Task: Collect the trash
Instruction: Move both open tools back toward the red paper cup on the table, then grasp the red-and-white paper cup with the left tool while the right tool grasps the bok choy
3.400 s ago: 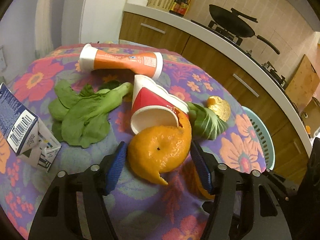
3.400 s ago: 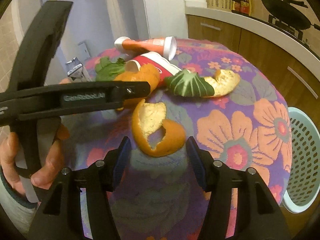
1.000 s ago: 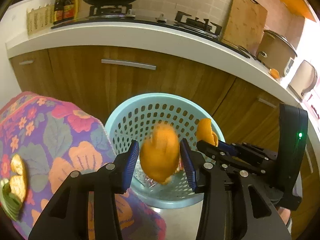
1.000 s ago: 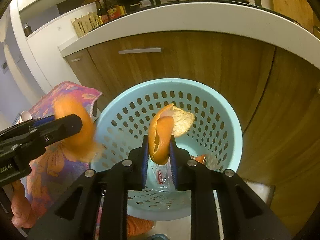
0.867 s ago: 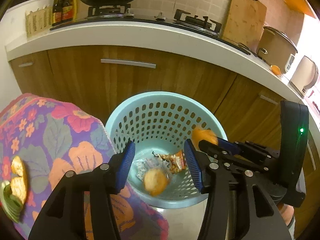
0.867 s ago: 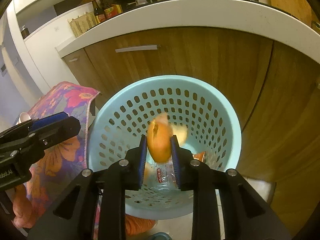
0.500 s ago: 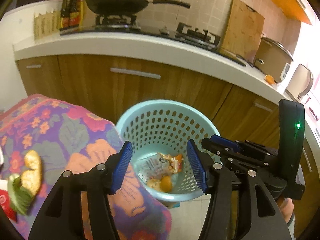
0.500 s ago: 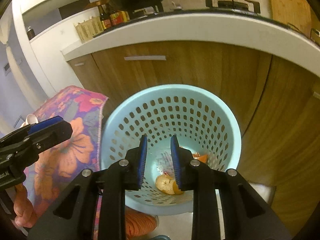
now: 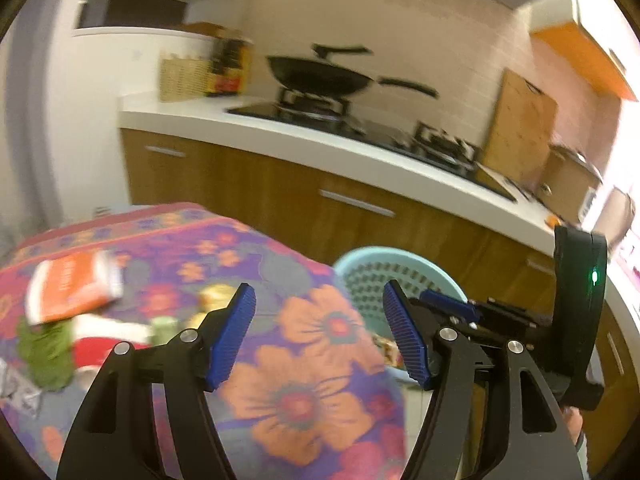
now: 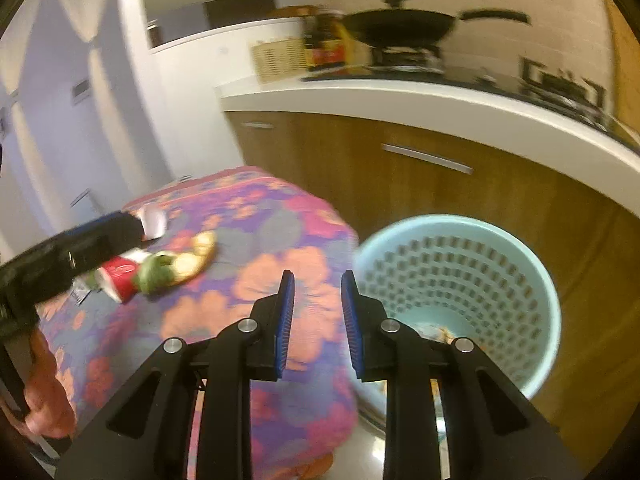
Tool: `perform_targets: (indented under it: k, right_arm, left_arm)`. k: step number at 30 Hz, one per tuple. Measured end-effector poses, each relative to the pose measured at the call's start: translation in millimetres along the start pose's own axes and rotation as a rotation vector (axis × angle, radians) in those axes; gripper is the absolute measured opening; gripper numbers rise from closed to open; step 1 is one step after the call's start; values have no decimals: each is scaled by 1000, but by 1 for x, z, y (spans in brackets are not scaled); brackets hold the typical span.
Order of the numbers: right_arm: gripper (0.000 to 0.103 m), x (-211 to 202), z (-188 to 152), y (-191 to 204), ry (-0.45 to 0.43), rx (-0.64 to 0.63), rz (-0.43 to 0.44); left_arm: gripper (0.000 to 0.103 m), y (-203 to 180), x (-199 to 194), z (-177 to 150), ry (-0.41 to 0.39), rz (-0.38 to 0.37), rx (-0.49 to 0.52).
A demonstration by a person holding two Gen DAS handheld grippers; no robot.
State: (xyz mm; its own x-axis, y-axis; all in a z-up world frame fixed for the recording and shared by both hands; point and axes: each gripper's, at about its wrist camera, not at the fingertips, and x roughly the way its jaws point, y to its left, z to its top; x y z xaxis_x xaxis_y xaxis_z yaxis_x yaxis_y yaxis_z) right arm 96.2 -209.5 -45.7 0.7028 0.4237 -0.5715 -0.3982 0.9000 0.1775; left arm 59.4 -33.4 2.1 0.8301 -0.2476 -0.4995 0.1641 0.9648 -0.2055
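Trash (image 10: 176,266) — red cup, green leaf and peel — lay on the floral table (image 10: 280,276), left of and beyond both grippers. Left gripper (image 9: 320,332) was spread wide and empty; right gripper (image 10: 316,314) was parted narrowly, empty. The blue basket (image 10: 520,264) stood beside the table, right.

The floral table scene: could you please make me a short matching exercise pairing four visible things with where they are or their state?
Things:
1. left gripper
2. wok
3. orange-and-white cup
4. laundry-style basket

Places or states:
A. on the stove burner
B. on the floor beside the table, scraps at its bottom
C. lying on its side on the tablecloth
D. open, nothing between its pads

Pairs: 1-D, 2-A, 3-C, 4-B
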Motion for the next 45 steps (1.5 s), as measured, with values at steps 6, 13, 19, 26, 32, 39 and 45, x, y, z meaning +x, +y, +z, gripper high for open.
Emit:
perform_targets:
  k: [6, 13, 19, 26, 32, 39, 45]
  right_arm:
    - [21, 9, 3, 54, 2, -93, 74]
    - [21, 29, 5, 107, 24, -162, 179]
    - [21, 53, 3, 137, 64, -186, 240]
    - [50, 71, 1, 151, 89, -205, 217]
    - [52, 77, -1, 157, 102, -239, 204]
    - [52, 91, 1, 163, 139, -262, 183]
    - [51, 100, 0, 171, 170, -287, 163]
  left_arm:
    - [68, 57, -44, -1, -69, 92, -95]
    - [70, 124, -65, -11, -70, 160, -238]
    - [70, 160, -50, -25, -16, 159, -326]
    - [69, 185, -17, -38, 60, 110, -422]
    - [68, 196, 5, -40, 108, 90, -462]
    - [64, 198, 21, -42, 152, 52, -478]
    - [49, 201, 27, -47, 162, -9, -504]
